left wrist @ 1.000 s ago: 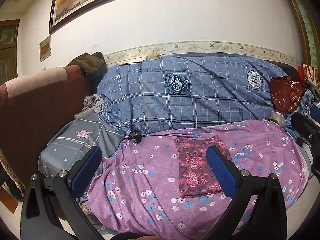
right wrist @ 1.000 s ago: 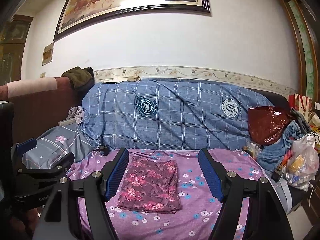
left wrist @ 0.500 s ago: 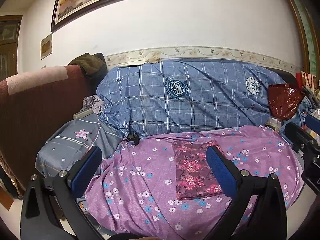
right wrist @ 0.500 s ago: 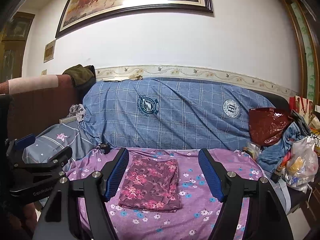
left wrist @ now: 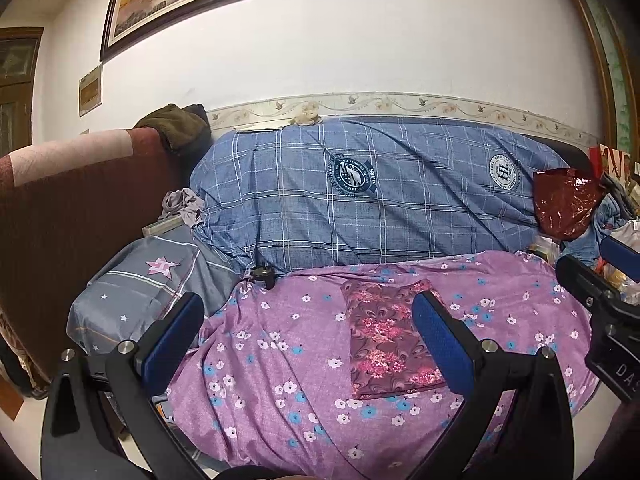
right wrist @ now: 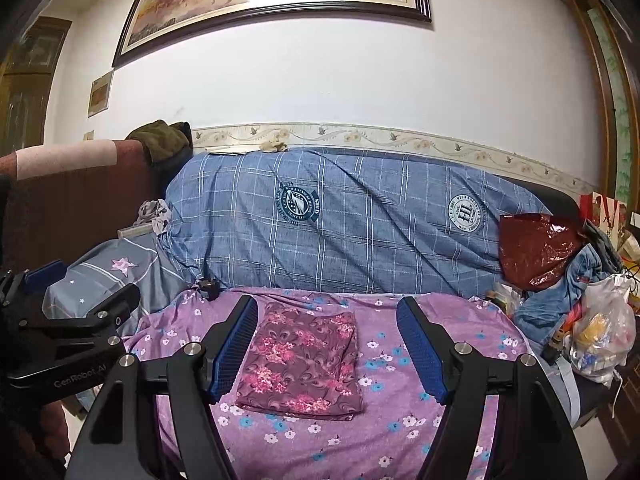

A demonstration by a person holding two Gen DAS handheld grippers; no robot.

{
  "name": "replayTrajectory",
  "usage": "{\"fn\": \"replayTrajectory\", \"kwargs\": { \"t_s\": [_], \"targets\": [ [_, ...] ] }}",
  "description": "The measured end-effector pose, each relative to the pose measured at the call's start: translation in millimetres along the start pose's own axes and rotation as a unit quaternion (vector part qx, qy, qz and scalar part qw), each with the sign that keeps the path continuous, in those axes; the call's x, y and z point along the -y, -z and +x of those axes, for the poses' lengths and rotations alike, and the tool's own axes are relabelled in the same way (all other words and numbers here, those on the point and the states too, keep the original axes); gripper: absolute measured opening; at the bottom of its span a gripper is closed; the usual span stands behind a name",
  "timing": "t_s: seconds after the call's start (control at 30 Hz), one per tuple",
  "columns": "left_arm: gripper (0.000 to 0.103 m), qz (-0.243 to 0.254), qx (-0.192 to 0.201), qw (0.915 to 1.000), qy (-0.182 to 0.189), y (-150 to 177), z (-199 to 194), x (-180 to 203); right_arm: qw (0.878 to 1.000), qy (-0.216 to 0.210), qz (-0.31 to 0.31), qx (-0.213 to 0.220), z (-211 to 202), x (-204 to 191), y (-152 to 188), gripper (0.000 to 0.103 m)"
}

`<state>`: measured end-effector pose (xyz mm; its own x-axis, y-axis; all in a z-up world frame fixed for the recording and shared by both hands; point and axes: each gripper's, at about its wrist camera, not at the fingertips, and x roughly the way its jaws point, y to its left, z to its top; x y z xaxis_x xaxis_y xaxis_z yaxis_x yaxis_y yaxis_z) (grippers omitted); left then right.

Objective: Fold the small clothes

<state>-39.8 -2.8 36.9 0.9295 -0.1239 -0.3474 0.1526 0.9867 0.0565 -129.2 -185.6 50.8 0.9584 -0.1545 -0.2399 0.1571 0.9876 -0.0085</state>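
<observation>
While both my tools hang spread and empty, the folded floral garment (right wrist: 300, 360) lies lower centre, framed between the right tool (right wrist: 326, 346), long axis running away; the left tool (left wrist: 308, 344) sits offset.

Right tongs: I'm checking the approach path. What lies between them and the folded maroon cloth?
Nothing but the purple flowered cover. In the right wrist view, the open right tongs frame the folded maroon cloth without touching it.

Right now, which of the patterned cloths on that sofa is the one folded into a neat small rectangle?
The maroon floral cloth, lying flat on the purple flowered sheet. The blue plaid cover drapes the sofa back instead.
</observation>
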Motion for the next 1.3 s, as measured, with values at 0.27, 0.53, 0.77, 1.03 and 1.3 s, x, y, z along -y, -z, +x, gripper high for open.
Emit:
{"fn": "replayTrajectory", "kwargs": {
  "t_s": [0.27, 0.53, 0.77, 1.03, 1.3],
  "targets": [
    [0.103, 0.002, -0.004, 1.0, 0.003, 1.6, 4.4, 2.2, 1.0, 0.001, -0.002, -0.007, 6.1, 0.7, 2.2, 0.074],
    [0.103, -0.013, 0.002, 0.9999, 0.0, 3.2, 6.3, -2.0, 1.0, 0.004, 0.0, -0.01, 11.0, 1.6, 5.5, 0.074],
    [0.103, -0.014, 0.003, 0.9999, 0.006, 4.7, 9.0, -3.2, 1.0, 0.002, -0.004, -0.017, 18.2, -2.2, 8.0, 0.074],
    [0.103, -0.014, 0.002, 0.9998, 0.016, 4.9, 17.8, -5.4, 1.0, 0.006, -0.009, -0.021, 26.8, -4.9, 9.4, 0.074],
    [0.103, -0.001, 0.007, 0.9995, 0.032, 1.3, 25.3, -3.9, 1.0, 0.009, -0.01, -0.024, 37.4, -6.9, 8.6, 0.074]
  ]
}}
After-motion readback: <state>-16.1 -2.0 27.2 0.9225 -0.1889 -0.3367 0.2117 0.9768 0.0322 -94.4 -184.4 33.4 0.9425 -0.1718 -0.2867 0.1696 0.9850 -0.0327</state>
